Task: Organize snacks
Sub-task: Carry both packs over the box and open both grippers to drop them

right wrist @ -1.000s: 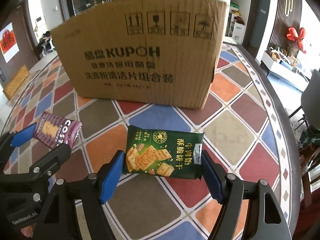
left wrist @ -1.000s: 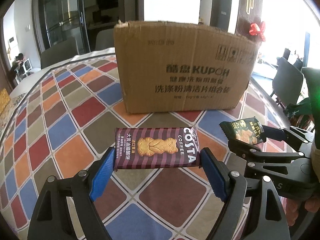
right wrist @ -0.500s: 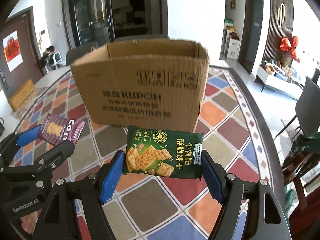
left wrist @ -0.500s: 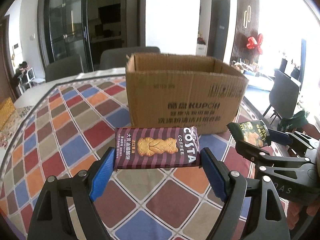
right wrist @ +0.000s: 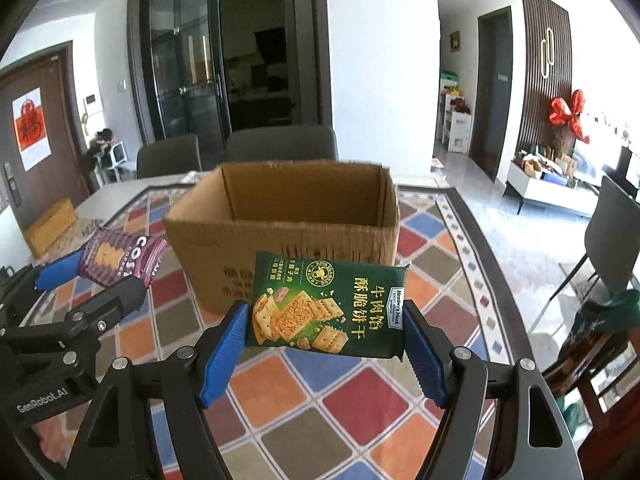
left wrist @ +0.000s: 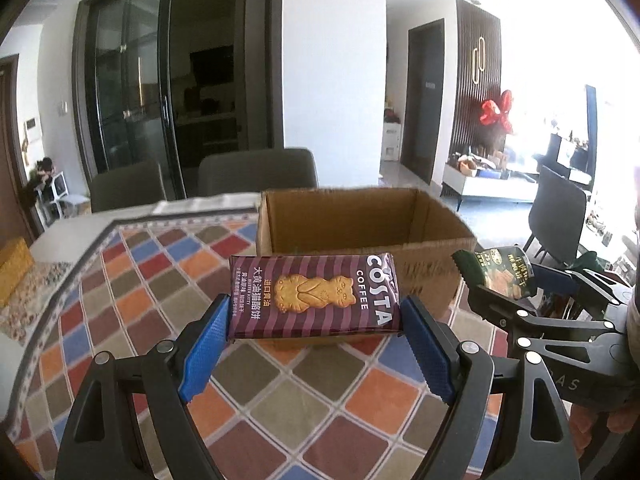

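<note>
Tablecloth (right wrist: 304, 424) in coloured diamonds covers the table, its dark border curving past the box on the right and along the left edge; bare cloth lies open on both sides of the box and in front of it. Chairs (right wrist: 280, 144) stand close behind the far edge. Box (right wrist: 288, 220), brown cardboard with its top open, sits mid-table; its inside walls show, but the floor of it is hidden behind the near wall, and the print on that wall is mostly covered by the packets.

Left gripper (left wrist: 314, 320) is clamped on the purple pack (left wrist: 314, 296), blue pads pressing its two short ends, held level in the air in front of the box's near wall. Right gripper (right wrist: 326, 316) is clamped the same way on the green pack (right wrist: 328, 306), held in the air before the box's near right corner. Both packs hang above the cloth, side by side and apart.

In the left view the green pack (left wrist: 500, 272) is partly cut off behind the other tool's finger; in the right view the purple pack (right wrist: 120, 258) shows only part of its label.
</note>
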{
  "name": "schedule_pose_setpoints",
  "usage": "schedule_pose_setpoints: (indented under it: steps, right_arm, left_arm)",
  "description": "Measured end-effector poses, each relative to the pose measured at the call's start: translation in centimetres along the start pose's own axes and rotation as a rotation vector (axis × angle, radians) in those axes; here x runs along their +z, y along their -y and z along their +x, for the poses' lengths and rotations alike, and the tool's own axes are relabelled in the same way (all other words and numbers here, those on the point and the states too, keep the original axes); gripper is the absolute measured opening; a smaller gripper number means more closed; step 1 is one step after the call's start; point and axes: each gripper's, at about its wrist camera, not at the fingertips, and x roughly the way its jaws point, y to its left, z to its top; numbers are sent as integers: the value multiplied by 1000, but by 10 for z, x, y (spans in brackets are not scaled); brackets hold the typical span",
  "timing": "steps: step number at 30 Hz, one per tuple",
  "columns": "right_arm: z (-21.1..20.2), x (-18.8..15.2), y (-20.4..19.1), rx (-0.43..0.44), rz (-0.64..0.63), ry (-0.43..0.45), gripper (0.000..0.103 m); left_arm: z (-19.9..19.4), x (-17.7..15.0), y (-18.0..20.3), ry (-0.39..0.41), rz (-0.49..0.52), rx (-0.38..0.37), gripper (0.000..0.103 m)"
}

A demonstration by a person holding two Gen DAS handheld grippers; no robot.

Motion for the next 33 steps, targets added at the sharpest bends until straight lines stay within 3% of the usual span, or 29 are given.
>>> schedule_pose_setpoints:
  steps: [6, 14, 26, 33]
  right_arm:
    - [-4, 23, -5, -10, -26, 51, 75]
    - [6, 57, -8, -13, -59, 72, 75]
    - [49, 89, -9, -5, -98, 9, 75]
    - [83, 100, -10, -7, -128, -56, 75]
  left_arm:
    - [7, 25, -3, 29, 28, 7, 84]
    - [29, 55, -9, 12, 35, -12, 84]
    - [74, 91, -16, -50, 29, -38, 84]
    - [109, 102, -16, -136, 34, -55, 89]
